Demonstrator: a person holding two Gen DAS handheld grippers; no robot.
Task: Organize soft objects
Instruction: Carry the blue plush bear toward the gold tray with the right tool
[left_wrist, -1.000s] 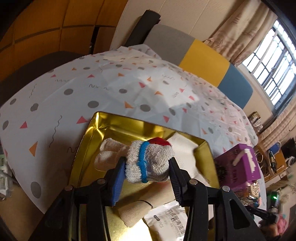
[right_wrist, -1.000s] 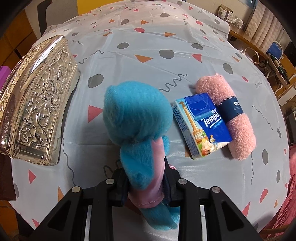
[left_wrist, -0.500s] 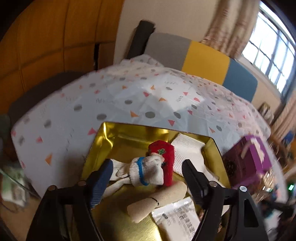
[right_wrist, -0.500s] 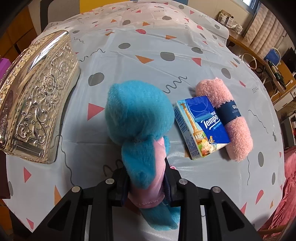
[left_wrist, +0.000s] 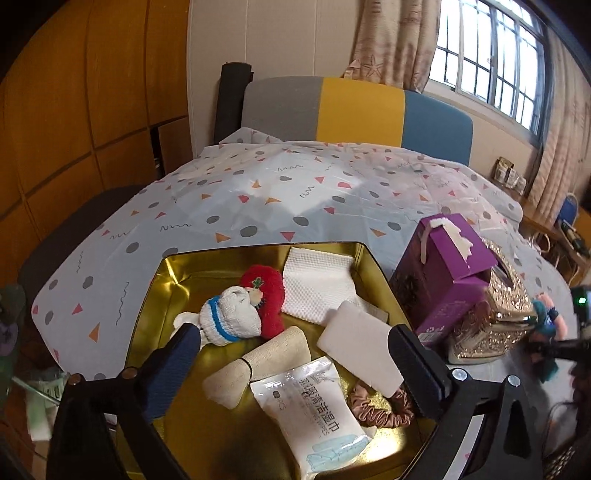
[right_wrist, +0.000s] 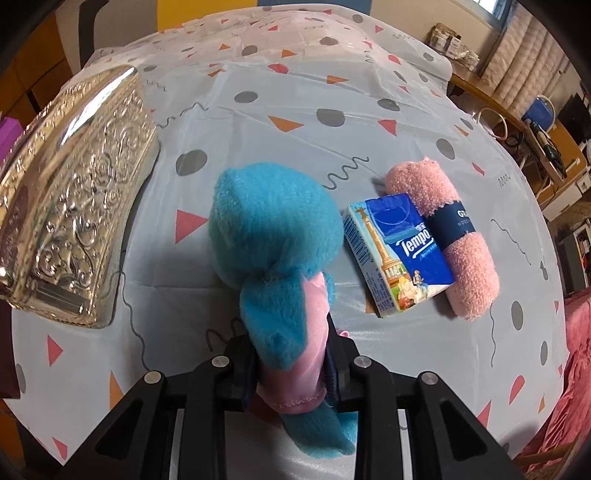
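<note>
My left gripper (left_wrist: 295, 350) hovers over the open gold tin (left_wrist: 258, 248), its jaws still opening and nothing gripped between them. In the tin, just past the left fingertip, a white knitted toy with a blue band (left_wrist: 231, 321) lies against a red plush (left_wrist: 266, 295). My right gripper (right_wrist: 291, 365) is shut on a blue and pink plush toy (right_wrist: 273, 229) above the tablecloth, its jaws closing tighter on it. A pink rolled towel (right_wrist: 443, 236) and a Tempo tissue pack (right_wrist: 399, 254) lie side by side to the plush's right.
The tin also holds a white cloth (left_wrist: 317, 284), a beige roll (left_wrist: 273, 354), a wipes pack (left_wrist: 314, 410), a white pad (left_wrist: 358, 347) and a scrunchie (left_wrist: 376, 410). A purple box (left_wrist: 443, 273) and an ornate silver box (right_wrist: 74, 192) stand beside it.
My left gripper let go of the knitted toy, which now lies in the tin, and drew back and up while its jaws spread wide. The right gripper stayed put with the plush.
</note>
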